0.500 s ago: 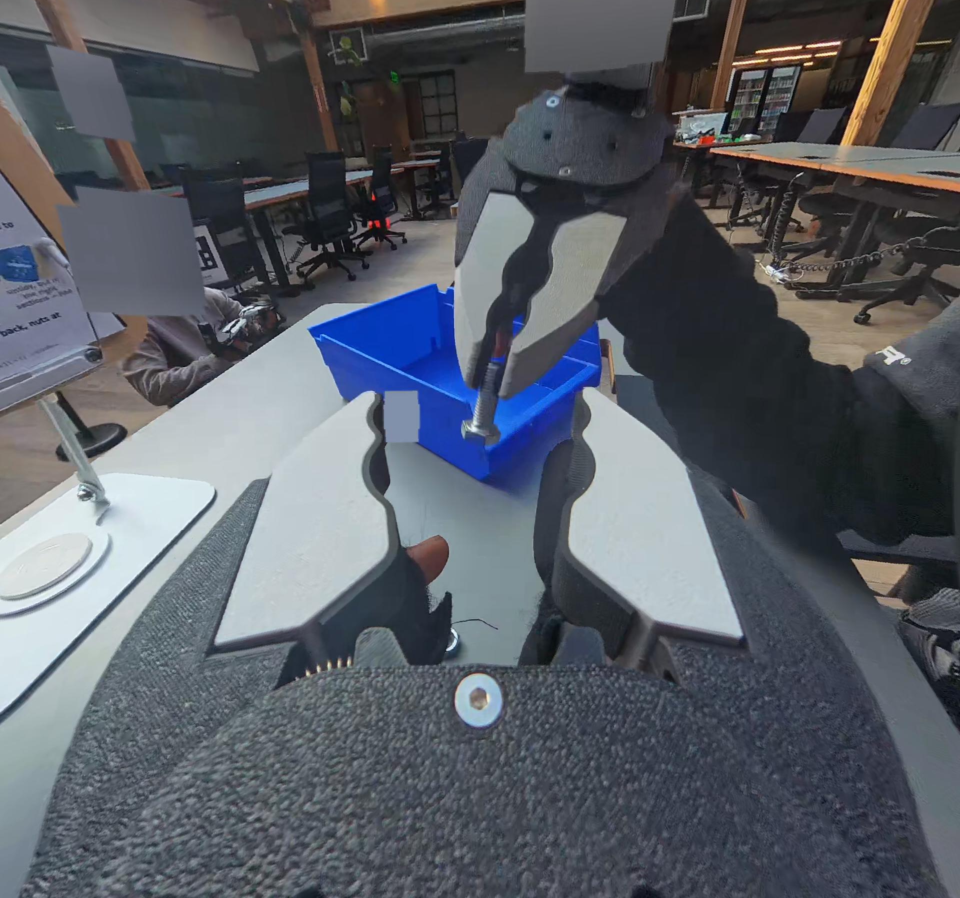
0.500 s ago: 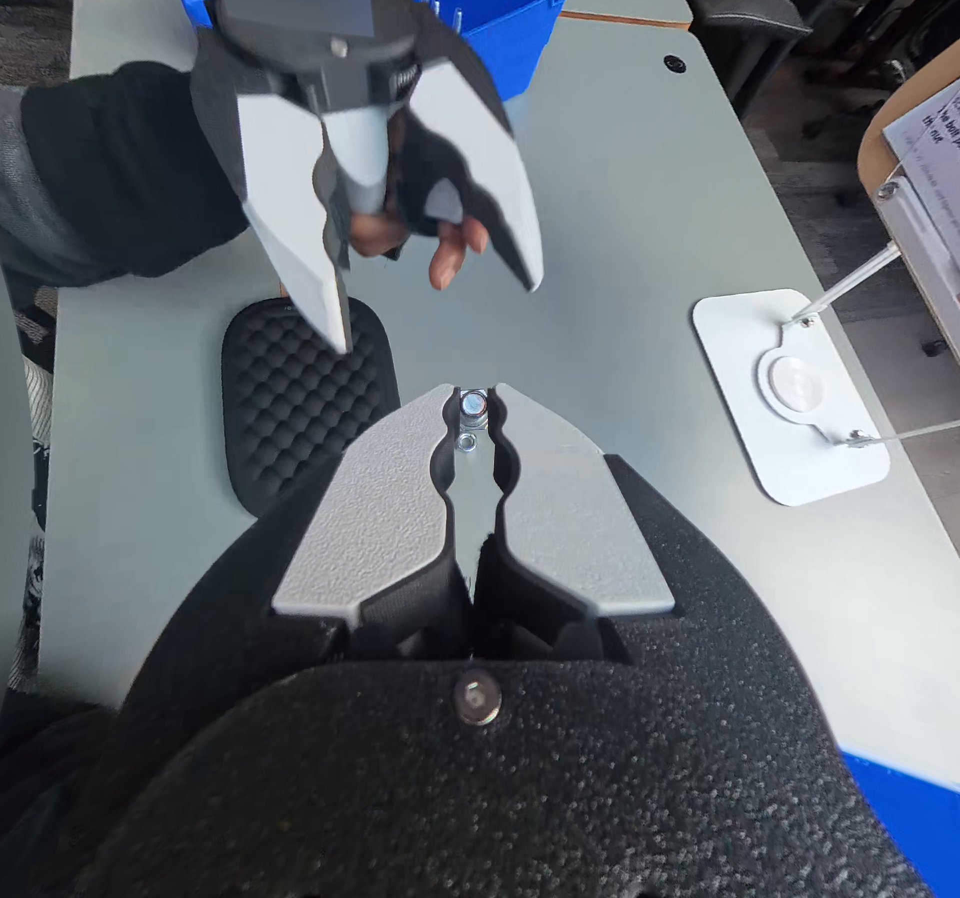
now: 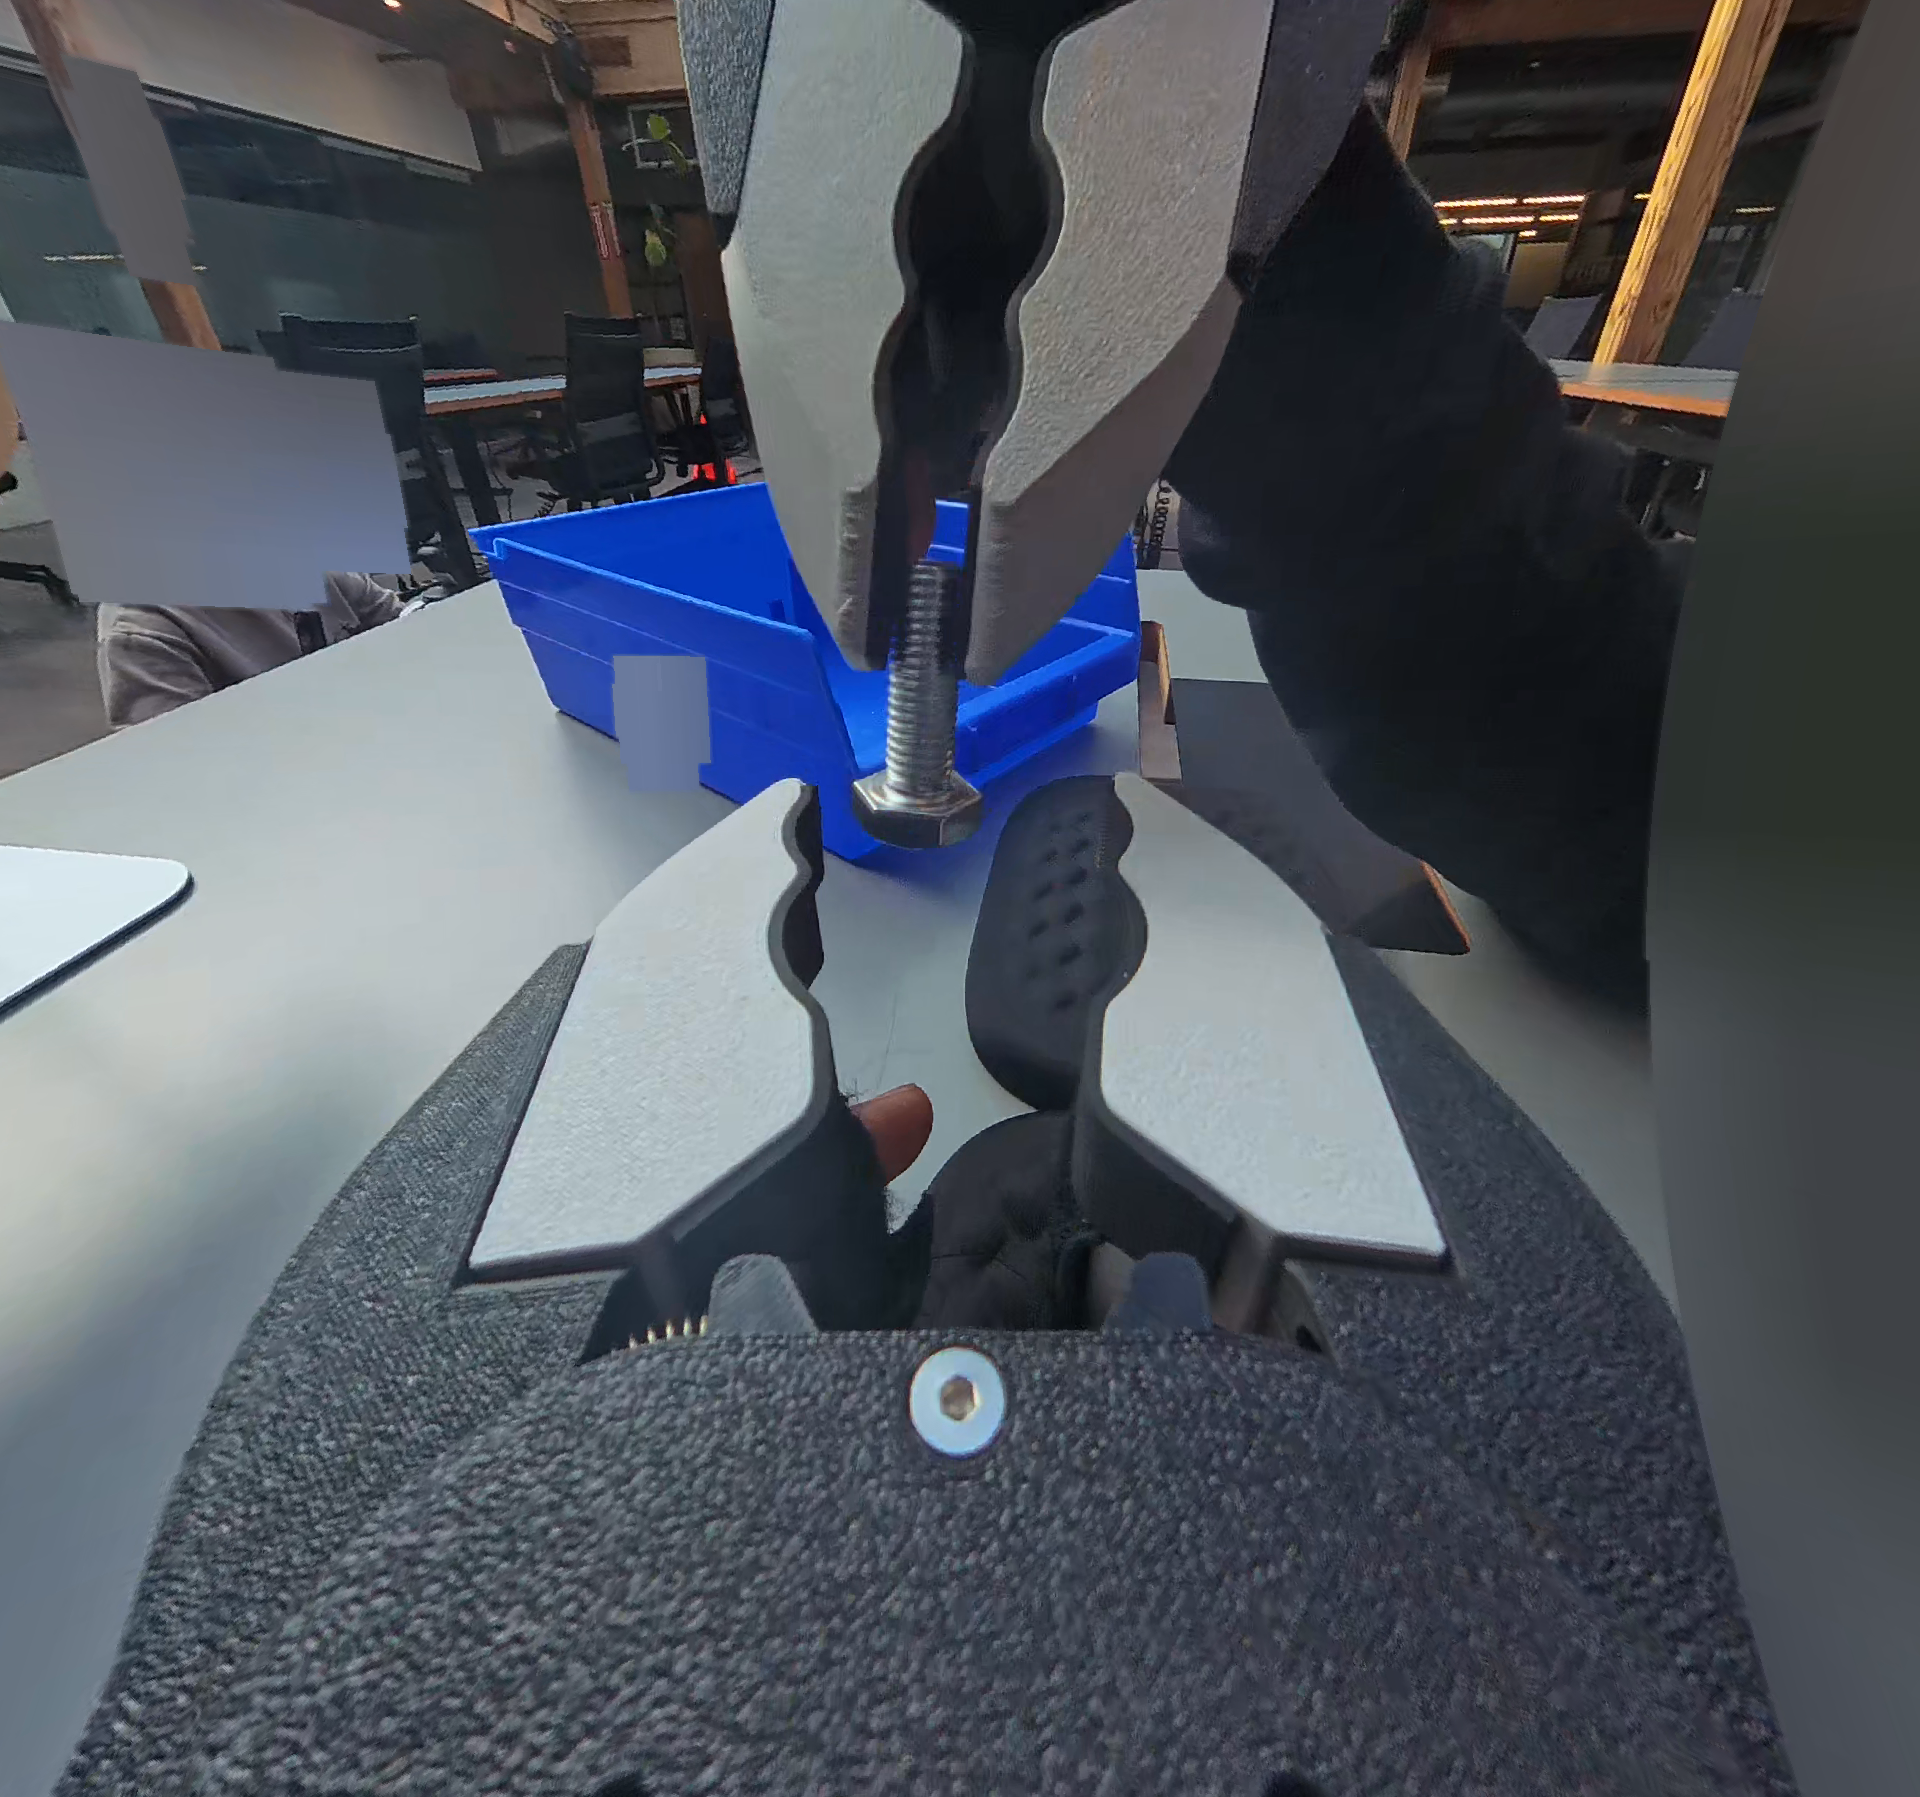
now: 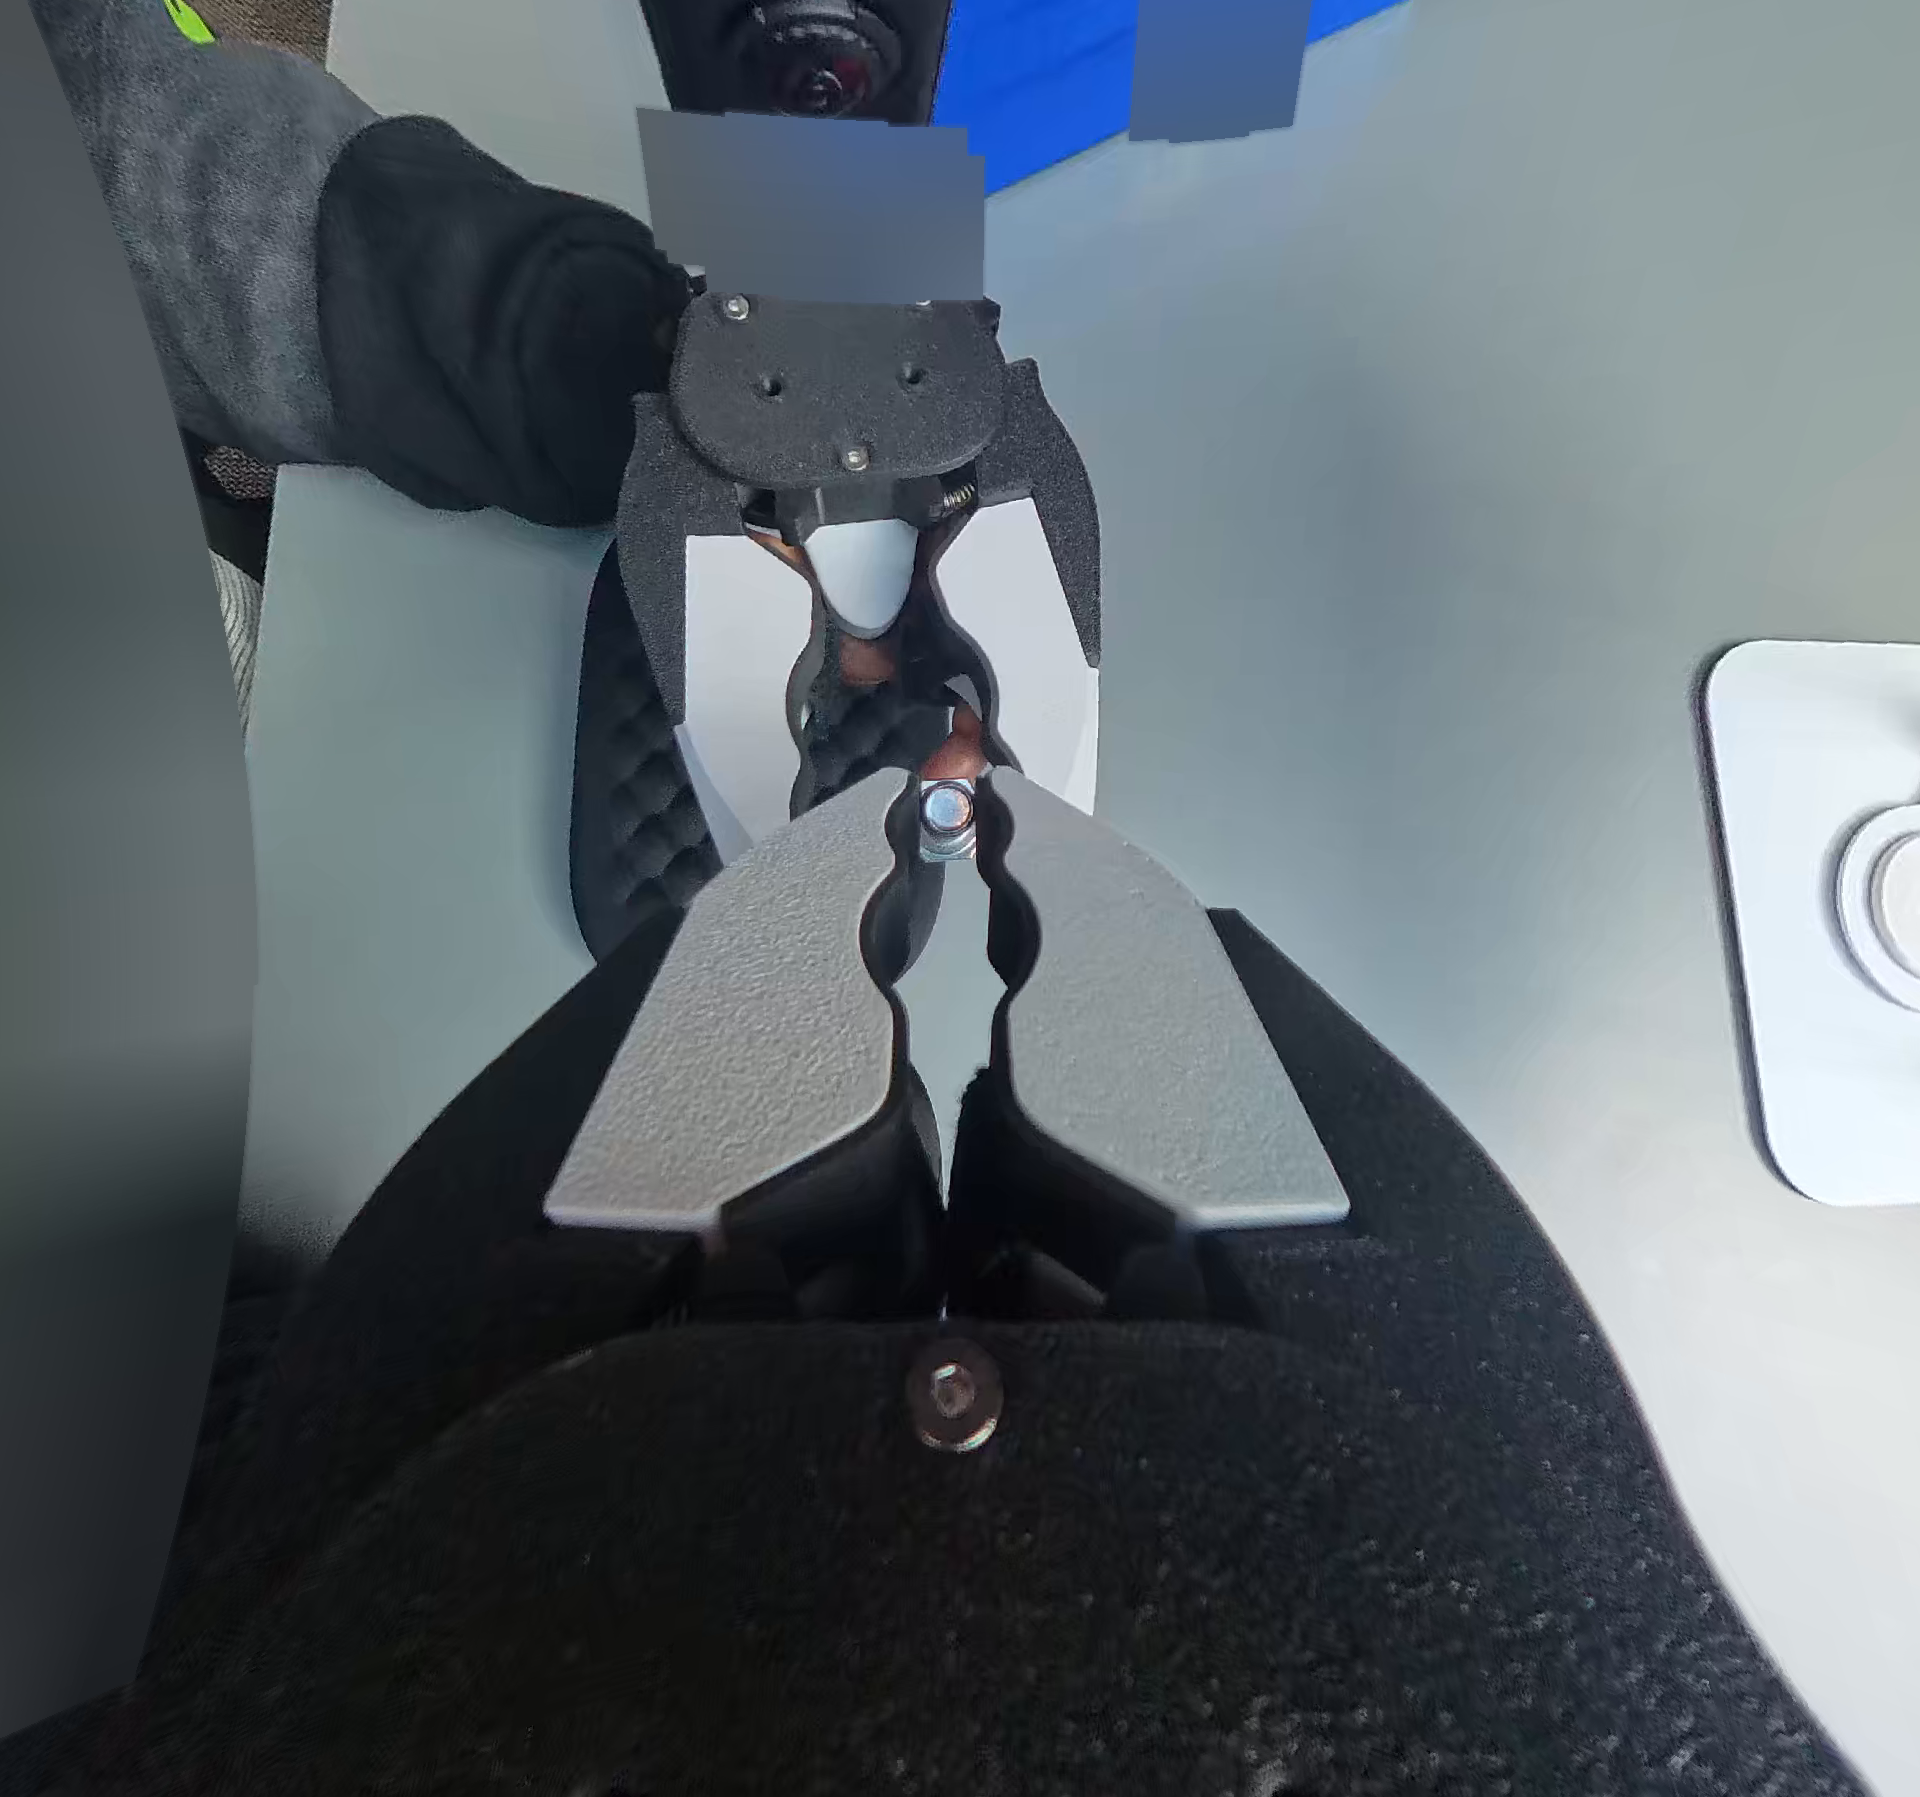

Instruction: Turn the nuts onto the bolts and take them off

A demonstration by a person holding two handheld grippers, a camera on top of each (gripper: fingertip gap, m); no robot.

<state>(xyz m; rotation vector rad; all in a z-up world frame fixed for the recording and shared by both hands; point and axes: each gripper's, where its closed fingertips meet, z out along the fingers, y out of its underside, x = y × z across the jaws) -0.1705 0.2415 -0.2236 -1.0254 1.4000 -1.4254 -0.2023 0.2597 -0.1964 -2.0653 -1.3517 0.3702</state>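
My right gripper [image 3: 923,651] comes down from above, shut on the threaded shank of a steel bolt [image 3: 920,698]. The bolt hangs upright with its hexagonal end [image 3: 916,812] at the bottom; I cannot tell whether that end is a head or a nut. My left gripper [image 3: 961,797] is open and empty, and the hex end sits between its fingertips without touching them. In the right wrist view the bolt's end [image 4: 945,817] shows between the tips of the right gripper [image 4: 945,812], with the left gripper facing it from just beyond.
A blue bin [image 3: 665,584] stands behind the grippers on the grey table [image 3: 364,864]. A black dimpled pad [image 3: 1039,968] lies under the left gripper. A white stand base [image 4: 1818,916] lies at the table's side. A gloved hand's fingertip [image 3: 899,1124] shows between the left fingers.
The two grippers have come together. The bolt held by the right gripper now hangs with its hex end between the left gripper's open fingertips. The left gripper has turned to face it.
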